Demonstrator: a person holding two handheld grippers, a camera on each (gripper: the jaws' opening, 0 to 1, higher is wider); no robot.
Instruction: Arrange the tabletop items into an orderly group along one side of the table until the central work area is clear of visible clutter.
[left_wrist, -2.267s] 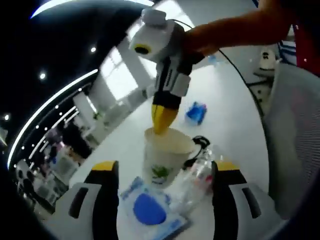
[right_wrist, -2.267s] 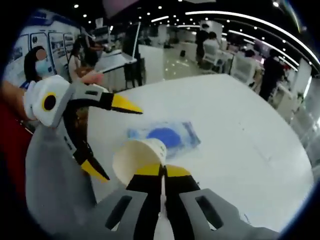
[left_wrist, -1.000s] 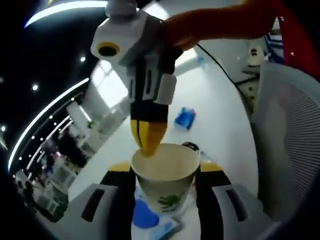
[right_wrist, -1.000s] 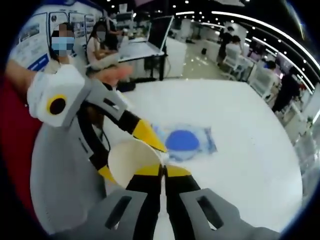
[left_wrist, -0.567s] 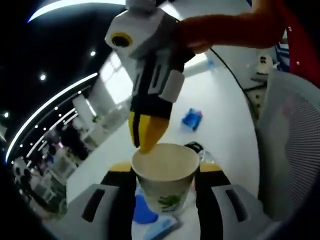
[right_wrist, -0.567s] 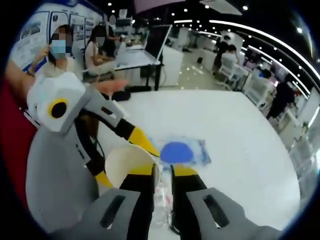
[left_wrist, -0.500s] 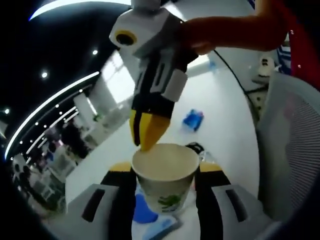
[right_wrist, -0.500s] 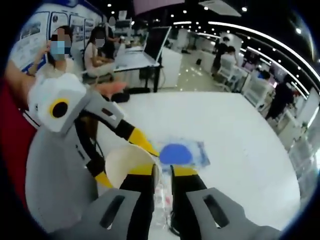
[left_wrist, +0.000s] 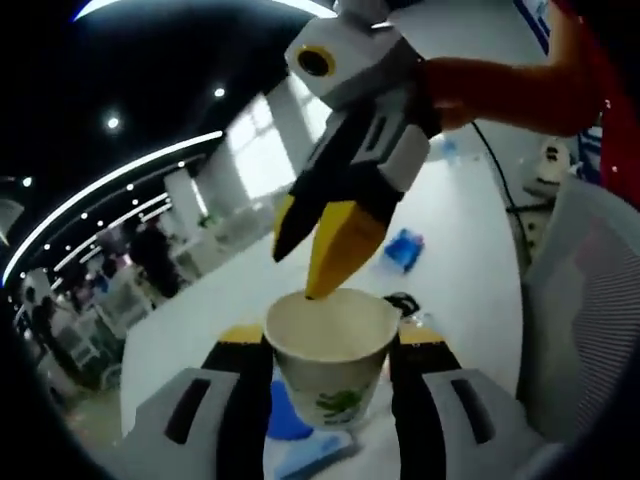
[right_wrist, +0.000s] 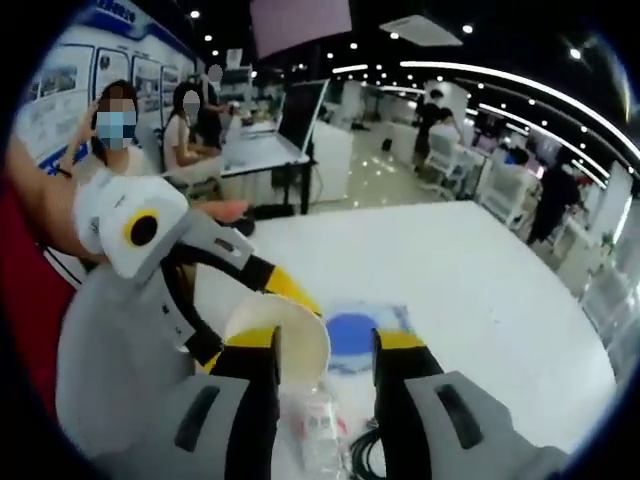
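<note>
One paper cup (left_wrist: 331, 345) I hold clamped in my left gripper (left_wrist: 328, 345); right gripper (right_wrist: 326, 352) spread wide above, seemingly clear of rim.

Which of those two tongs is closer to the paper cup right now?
Left. The left tongs have the paper cup clamped between their jaws. The right tongs hang just above the cup's rim, jaws open, apparently touching nothing.

A large hall with a dark ceiling (right_wrist: 480, 30) crossed by curved light strips (right_wrist: 520, 85) and spot lamps. Seated people (right_wrist: 190, 125) work at a desk with a monitor (right_wrist: 300, 110). Bright panes (left_wrist: 255, 150), probably windows, glow beyond the white worktop (right_wrist: 480, 270).
</note>
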